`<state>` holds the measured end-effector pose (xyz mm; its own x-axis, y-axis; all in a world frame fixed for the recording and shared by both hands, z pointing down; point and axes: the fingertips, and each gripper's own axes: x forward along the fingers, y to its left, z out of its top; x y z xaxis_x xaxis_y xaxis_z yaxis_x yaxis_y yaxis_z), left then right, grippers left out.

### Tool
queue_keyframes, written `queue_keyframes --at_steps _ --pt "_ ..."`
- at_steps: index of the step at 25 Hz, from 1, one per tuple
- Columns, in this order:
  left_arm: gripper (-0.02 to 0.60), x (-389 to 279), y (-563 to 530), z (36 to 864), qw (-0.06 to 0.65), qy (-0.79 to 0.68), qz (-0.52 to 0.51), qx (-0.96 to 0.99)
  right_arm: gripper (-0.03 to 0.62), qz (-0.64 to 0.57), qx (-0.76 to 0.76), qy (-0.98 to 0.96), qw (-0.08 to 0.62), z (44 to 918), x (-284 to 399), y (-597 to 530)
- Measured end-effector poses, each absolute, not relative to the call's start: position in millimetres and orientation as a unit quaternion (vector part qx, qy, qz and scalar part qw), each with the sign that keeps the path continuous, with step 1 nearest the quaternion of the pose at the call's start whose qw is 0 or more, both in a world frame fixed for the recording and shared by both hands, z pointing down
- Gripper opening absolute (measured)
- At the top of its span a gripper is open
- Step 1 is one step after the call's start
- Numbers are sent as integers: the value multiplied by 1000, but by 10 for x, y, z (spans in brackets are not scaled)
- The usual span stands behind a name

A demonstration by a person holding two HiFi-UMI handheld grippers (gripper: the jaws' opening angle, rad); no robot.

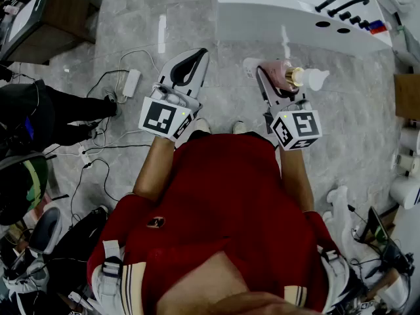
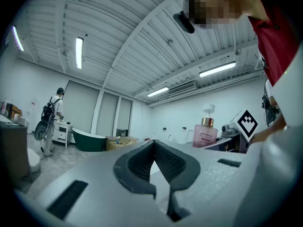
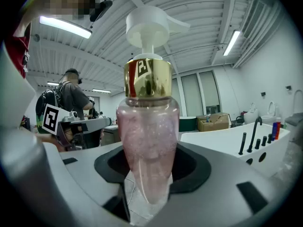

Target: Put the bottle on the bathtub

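Observation:
A pink pump bottle (image 1: 283, 75) with a gold collar and white pump lies across my right gripper (image 1: 274, 77), which is shut on it. In the right gripper view the bottle (image 3: 147, 141) stands upright between the jaws of the right gripper (image 3: 147, 174), held low on its body. The white bathtub (image 1: 275, 12) stands ahead on the floor, beyond the bottle, with black taps (image 1: 344, 8) on its rim. In the right gripper view the bathtub (image 3: 222, 136) is at the right. My left gripper (image 1: 190, 61) is shut and empty, its pads (image 2: 163, 162) meeting at the tip. The bottle (image 2: 204, 134) shows to its right.
Cables and a power strip (image 1: 131, 83) lie on the floor at the left. A dark cabinet (image 1: 52, 12) stands at the far left, and a person in black (image 1: 39, 110) stands near it. Toilets (image 1: 407, 189) line the right edge. A green tub (image 2: 90, 141) stands farther off.

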<state>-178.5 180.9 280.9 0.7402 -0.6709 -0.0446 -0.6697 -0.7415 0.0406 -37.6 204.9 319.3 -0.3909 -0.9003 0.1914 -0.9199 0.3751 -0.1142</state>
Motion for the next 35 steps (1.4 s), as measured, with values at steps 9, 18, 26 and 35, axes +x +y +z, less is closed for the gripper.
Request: queue_keyframes --at_steps 9,18,26,35 --pt "7 -1347 1925 2811 7 -372 -13 928 218 101 531 -840 35 3148 16 2090" --pt "7 -874 2078 2842 2 -394 -2 919 218 98 516 -851 21 3140 561 2210" --pt "6 -410 2140 2860 3 -411 6 912 218 97 507 -856 8 3151 1100 2210" --pt "6 -291 2091 2870 7 -414 13 910 218 104 512 -853 2 3173 1299 2124"
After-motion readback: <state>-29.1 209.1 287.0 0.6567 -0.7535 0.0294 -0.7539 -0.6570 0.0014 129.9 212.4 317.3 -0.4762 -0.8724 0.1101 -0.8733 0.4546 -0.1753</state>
